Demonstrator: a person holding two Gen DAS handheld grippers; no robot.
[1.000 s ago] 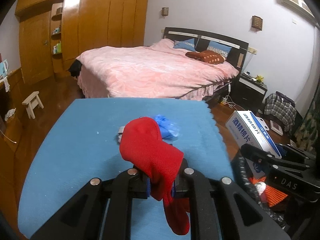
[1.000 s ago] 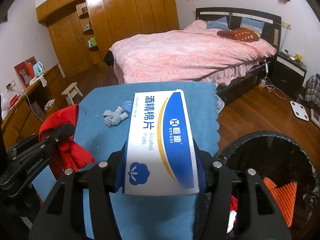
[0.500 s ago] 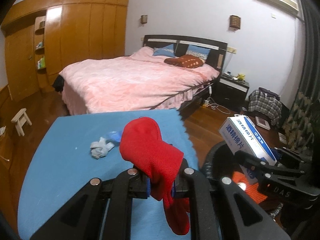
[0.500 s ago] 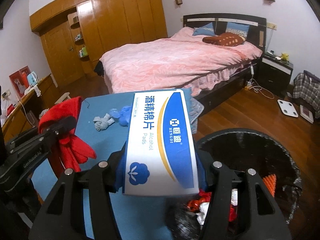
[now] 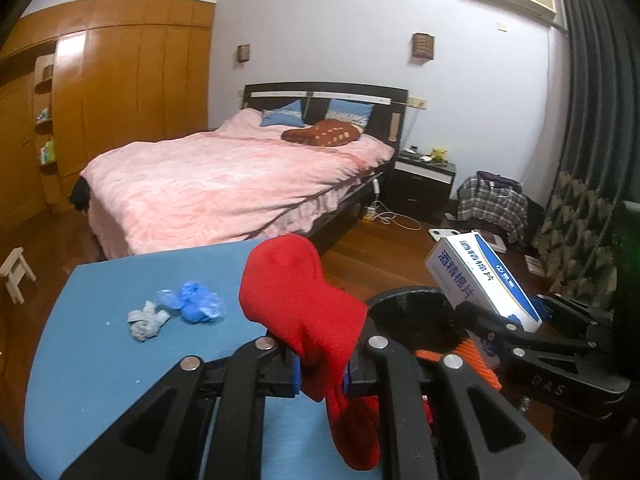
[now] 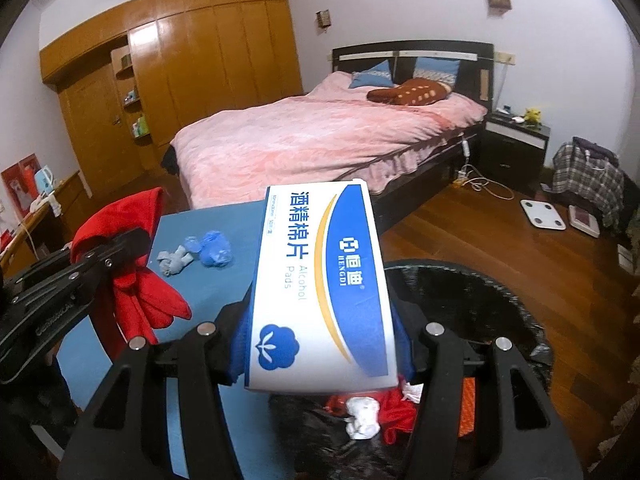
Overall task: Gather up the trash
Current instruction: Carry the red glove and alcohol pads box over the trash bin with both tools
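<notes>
Left gripper [image 5: 320, 372] clamps red cloth [image 5: 304, 300], near bin [image 6: 480, 300] rim. Right gripper [image 6: 320, 344] clamps alcohol pad box [image 6: 320, 280] over the bin. Blue glove [image 5: 198, 307] and grey wad [image 5: 146, 320] lie touching on blue table [image 5: 80, 360].

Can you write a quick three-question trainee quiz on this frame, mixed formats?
1. True or false: the left claw is shut on the red cloth.
2. Which item does the right claw hold? A) crumpled blue glove B) alcohol pads box C) grey wad
3. Fill in: the blue glove and grey wad lie on the blue ____.

Key:
1. True; the cloth is pinched between the fingers and hangs below them.
2. B; the alcohol pads box sits clamped between the fingers, above the black bin.
3. Table.
</notes>
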